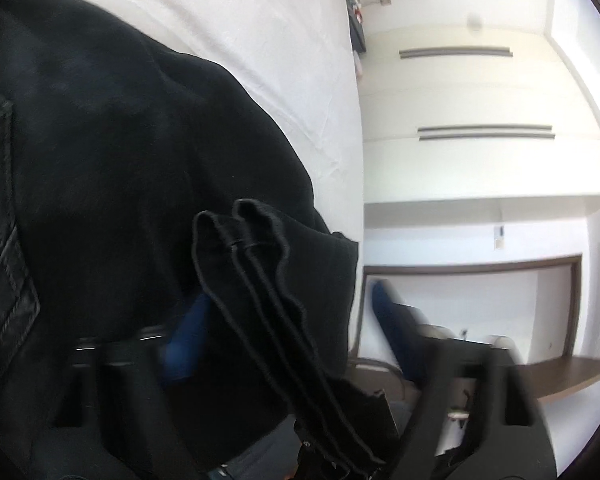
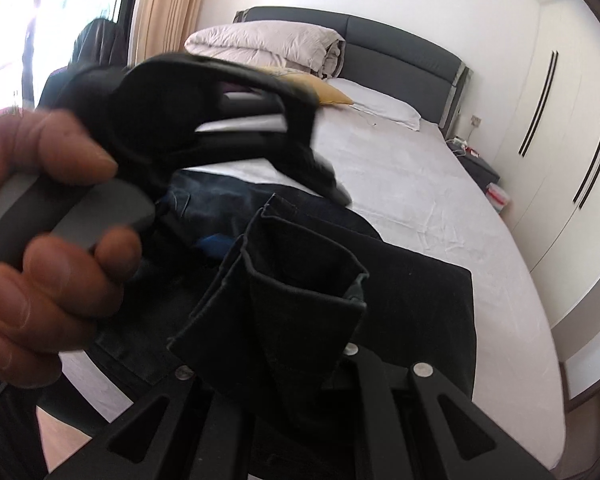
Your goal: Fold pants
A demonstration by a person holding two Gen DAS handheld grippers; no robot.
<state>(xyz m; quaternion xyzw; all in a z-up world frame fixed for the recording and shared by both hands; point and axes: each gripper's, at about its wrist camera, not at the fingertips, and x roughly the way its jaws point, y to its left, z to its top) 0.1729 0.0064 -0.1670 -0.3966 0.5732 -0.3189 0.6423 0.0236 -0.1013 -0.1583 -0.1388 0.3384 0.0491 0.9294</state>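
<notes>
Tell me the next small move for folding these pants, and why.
Probably carry the gathered hems forward and lay them over the upper part of the pants on the bed. The right gripper is shut on the cuffs, the left gripper has the same hem edges between its fingers, and the rest lies flat ahead.

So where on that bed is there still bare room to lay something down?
The white sheet is free between the black pants and the pillows at the headboard, and along the side toward the wardrobe. The near end is crowded: the pants spread there, their hems pinched in the right gripper, with the left gripper close over them.
</notes>
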